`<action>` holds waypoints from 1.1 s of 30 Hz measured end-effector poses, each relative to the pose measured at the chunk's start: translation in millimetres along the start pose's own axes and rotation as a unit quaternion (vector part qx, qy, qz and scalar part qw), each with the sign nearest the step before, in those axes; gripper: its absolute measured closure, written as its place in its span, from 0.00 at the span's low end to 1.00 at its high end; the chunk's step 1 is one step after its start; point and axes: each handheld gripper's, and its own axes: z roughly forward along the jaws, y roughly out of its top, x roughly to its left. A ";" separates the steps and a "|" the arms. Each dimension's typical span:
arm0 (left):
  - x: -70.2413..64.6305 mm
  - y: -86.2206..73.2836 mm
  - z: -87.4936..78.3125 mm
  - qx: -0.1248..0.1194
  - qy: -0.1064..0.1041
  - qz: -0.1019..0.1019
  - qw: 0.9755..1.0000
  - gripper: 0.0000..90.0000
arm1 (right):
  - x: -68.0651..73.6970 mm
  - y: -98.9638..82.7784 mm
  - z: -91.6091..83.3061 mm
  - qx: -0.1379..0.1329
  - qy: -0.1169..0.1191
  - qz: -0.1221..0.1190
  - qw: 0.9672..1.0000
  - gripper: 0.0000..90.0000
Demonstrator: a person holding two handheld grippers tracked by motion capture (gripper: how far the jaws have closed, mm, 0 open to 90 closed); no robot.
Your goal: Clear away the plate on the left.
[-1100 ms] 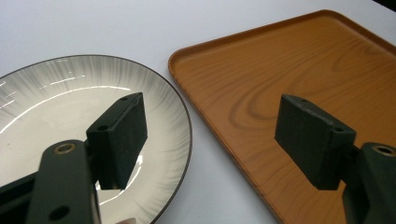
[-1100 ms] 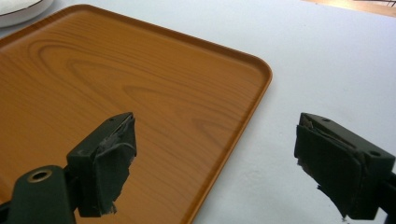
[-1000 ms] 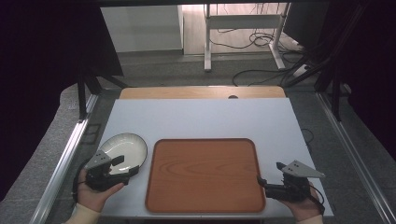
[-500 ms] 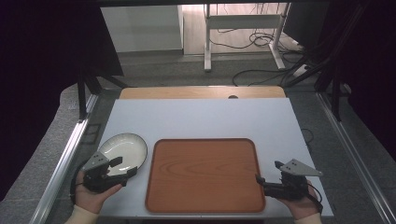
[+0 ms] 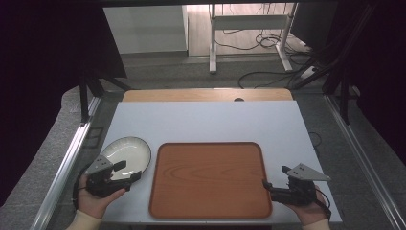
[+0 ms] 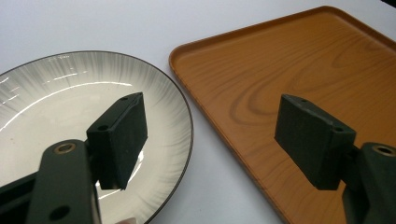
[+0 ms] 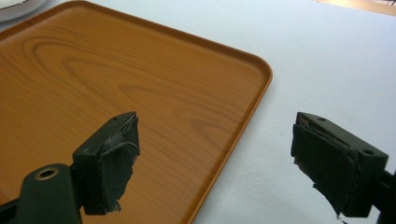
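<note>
In the left gripper view, the left gripper (image 6: 210, 140) is seen with jaws spread apart, straddling the plate's (image 6: 56, 93) right rim and the bare table gap beside the wooden tray (image 6: 289, 60). In the high view, the right gripper (image 5: 266, 184), likewise held apart, is placed at the tray's near right corner.

No readable text, label or number shows on any surface in these views
</note>
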 end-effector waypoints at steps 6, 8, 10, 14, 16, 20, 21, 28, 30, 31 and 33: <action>0.2 -0.1 -0.4 0.000 0.001 -0.001 1.000 0.28 | 0.5 0.0 0.4 0.001 0.001 -0.002 1.000 0.18; 0.6 -0.1 -0.4 0.000 0.001 -0.001 1.000 0.28 | 0.4 -0.3 1.0 0.003 0.001 -0.002 1.000 0.18; 0.9 0.0 -0.7 0.000 0.002 -0.002 1.000 0.28 | 0.4 -0.5 1.2 0.003 0.002 -0.003 1.000 0.18; 1.3 0.2 -1.1 0.000 0.003 -0.002 1.000 0.28 | 0.4 -0.3 1.0 0.003 0.002 -0.002 1.000 0.18; 1.6 0.4 -1.2 0.000 0.003 -0.002 1.000 0.28 | 0.5 -0.3 1.1 0.003 0.002 -0.002 1.000 0.18; 4.3 2.6 -2.7 0.001 0.006 -0.005 1.000 0.28 | 0.7 0.0 0.6 0.002 0.002 -0.001 1.000 0.18; 4.3 2.6 -2.7 0.001 0.006 -0.005 1.000 0.28 | 0.7 0.0 0.6 0.002 0.002 -0.001 1.000 0.18; 13.6 13.2 -9.1 0.003 0.015 -0.012 1.000 0.28 | 0.8 0.2 1.0 0.002 0.006 0.000 1.000 0.18; 15.6 15.4 -9.8 0.004 0.015 -0.014 1.000 0.28 | 0.6 0.3 1.0 0.002 0.006 0.001 1.000 0.18; 16.7 16.6 -10.4 0.004 0.016 -0.015 1.000 0.28 | 0.5 0.3 1.1 0.002 0.006 0.002 1.000 0.18; 19.7 19.2 -11.1 0.007 0.015 -0.017 1.000 0.28 | 0.4 0.2 1.4 0.002 0.007 0.002 1.000 0.18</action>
